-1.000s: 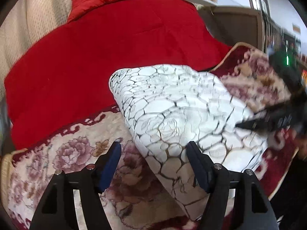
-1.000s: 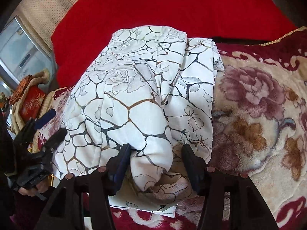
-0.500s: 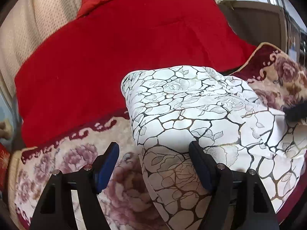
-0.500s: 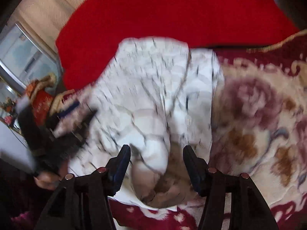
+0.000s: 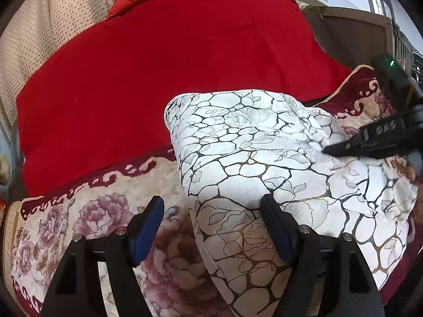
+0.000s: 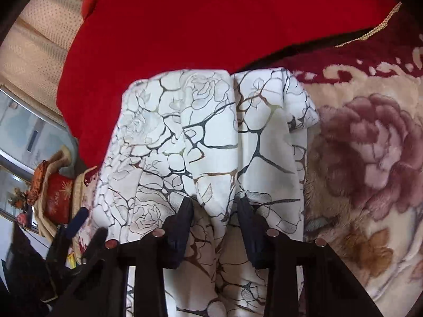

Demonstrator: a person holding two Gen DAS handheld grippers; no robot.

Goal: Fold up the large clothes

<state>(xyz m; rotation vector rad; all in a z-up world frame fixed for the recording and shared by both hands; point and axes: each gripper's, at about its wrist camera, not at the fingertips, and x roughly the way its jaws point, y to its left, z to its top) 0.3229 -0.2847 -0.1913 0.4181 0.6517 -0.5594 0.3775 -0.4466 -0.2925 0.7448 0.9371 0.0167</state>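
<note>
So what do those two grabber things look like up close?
Both look alike. The left tool has black plastic arms shaped like open triangles, dark blue pads on its fingers, and small round silver studs. The right tool has the same black frame and studs, with darker pads, plus a green light on top.

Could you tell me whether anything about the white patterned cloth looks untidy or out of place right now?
Nothing is damaged. The white cloth with dark crackle pattern lies folded but uneven on the floral plush blanket, with a bunched ridge caught in the closing right claw.
</note>
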